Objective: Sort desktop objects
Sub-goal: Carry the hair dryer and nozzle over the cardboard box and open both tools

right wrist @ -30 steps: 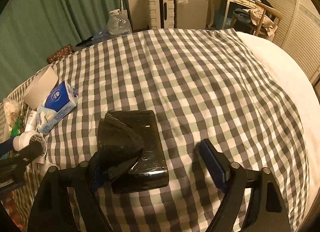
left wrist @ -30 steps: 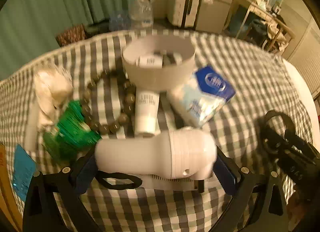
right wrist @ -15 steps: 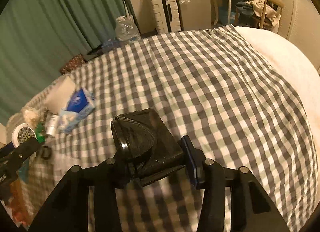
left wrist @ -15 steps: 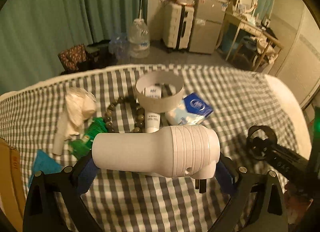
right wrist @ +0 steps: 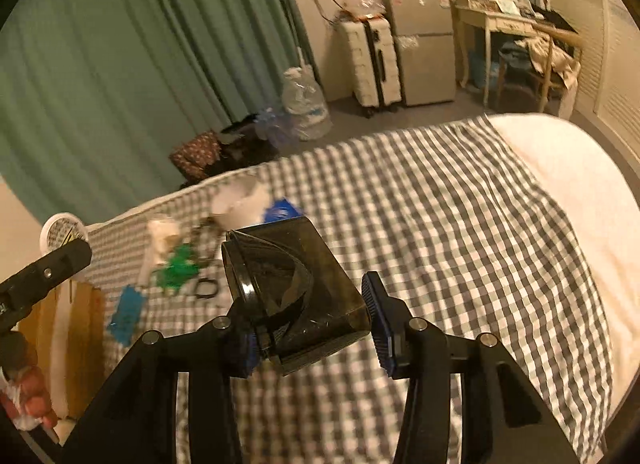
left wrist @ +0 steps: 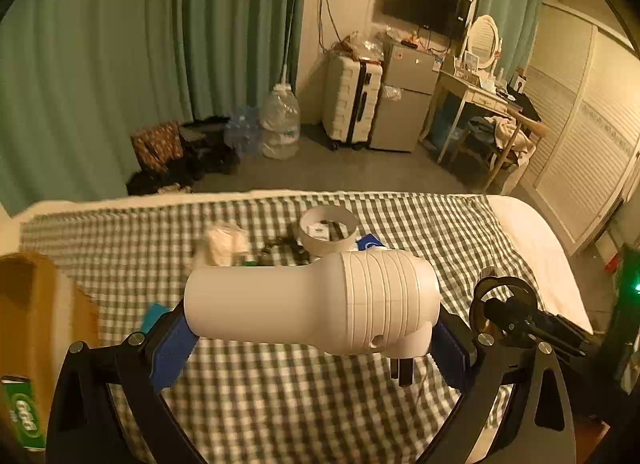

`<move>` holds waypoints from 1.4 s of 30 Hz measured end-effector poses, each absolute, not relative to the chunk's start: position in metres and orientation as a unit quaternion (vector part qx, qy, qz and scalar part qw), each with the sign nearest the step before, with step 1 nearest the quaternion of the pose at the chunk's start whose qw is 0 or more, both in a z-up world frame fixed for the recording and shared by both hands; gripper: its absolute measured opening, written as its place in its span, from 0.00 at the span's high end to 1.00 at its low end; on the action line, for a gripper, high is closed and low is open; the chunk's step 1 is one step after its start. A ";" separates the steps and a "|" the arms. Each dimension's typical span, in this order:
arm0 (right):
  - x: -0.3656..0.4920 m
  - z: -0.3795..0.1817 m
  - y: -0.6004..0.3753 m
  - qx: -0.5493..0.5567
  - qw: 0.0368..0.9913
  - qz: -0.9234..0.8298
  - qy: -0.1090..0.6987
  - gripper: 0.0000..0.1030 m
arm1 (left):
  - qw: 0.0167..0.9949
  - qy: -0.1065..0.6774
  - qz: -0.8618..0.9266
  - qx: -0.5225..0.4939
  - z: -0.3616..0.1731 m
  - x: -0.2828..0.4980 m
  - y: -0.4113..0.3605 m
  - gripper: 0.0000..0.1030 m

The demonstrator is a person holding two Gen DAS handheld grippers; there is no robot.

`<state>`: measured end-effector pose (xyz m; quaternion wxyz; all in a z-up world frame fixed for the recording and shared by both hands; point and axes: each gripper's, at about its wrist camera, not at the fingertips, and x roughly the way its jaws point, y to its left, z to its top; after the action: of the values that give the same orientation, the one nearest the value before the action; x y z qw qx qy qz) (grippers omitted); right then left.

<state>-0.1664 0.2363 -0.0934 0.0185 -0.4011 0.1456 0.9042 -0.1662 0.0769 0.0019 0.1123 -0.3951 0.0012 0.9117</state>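
White smooth plastic hair dryer (left wrist: 312,304) clamped crosswise between left gripper (left wrist: 312,338) pads: light, rigid, probably slippery. Dark translucent plastic box (right wrist: 296,288) pinched between right gripper (right wrist: 312,328) fingers.

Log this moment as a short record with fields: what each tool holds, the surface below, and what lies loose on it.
left tool: shut on white plastic hair dryer, held crosswise, clear of the bed
right tool: shut on dark translucent box-shaped case, lifted off the bed
surface: green-and-white checked bedcover
loose items: white round open container, blue-and-white tissue pack, crumpled white wrapper
left edge: brown cardboard box
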 end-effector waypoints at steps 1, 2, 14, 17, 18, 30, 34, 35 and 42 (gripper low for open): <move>-0.161 -0.086 0.228 -0.398 0.011 0.906 0.142 0.57 | 0.110 0.005 0.914 -0.391 0.007 -0.160 0.074 0.02; -0.158 -0.082 0.224 -0.395 0.007 0.908 0.139 0.57 | 0.110 0.006 0.915 -0.387 0.011 -0.154 0.071 0.02; -0.113 -0.023 0.138 -0.390 -0.045 0.918 0.065 0.57 | 0.072 -0.004 0.926 -0.370 0.038 -0.092 0.019 0.02; -0.105 -0.010 0.117 -0.380 -0.056 0.922 0.049 0.57 | 0.055 -0.002 0.930 -0.363 0.044 -0.082 0.000 0.02; -0.101 -0.005 0.108 -0.376 -0.061 0.924 0.043 0.57 | 0.049 0.001 0.932 -0.358 0.046 -0.079 -0.007 0.02; -0.093 0.019 -0.002 -0.364 -0.140 0.920 -0.019 0.57 | -0.024 -0.011 0.941 -0.339 0.060 -0.061 -0.098 0.02; -0.095 0.017 -0.036 -0.368 -0.161 0.915 -0.038 0.59 | -0.046 -0.026 0.938 -0.344 0.055 -0.061 -0.129 0.02; -0.097 0.016 -0.043 -0.369 -0.166 0.914 -0.041 0.59 | -0.049 -0.029 0.937 -0.346 0.053 -0.061 -0.136 0.02; -0.109 -0.003 -0.093 -0.390 -0.209 0.895 -0.051 0.59 | -0.086 -0.040 0.927 -0.363 0.033 -0.062 -0.187 0.02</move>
<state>-0.1086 -0.0925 -0.0029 -0.2093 -0.3904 -0.0505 0.8951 -0.0623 -0.1871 0.0329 -0.0864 -0.3632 -0.0403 0.9268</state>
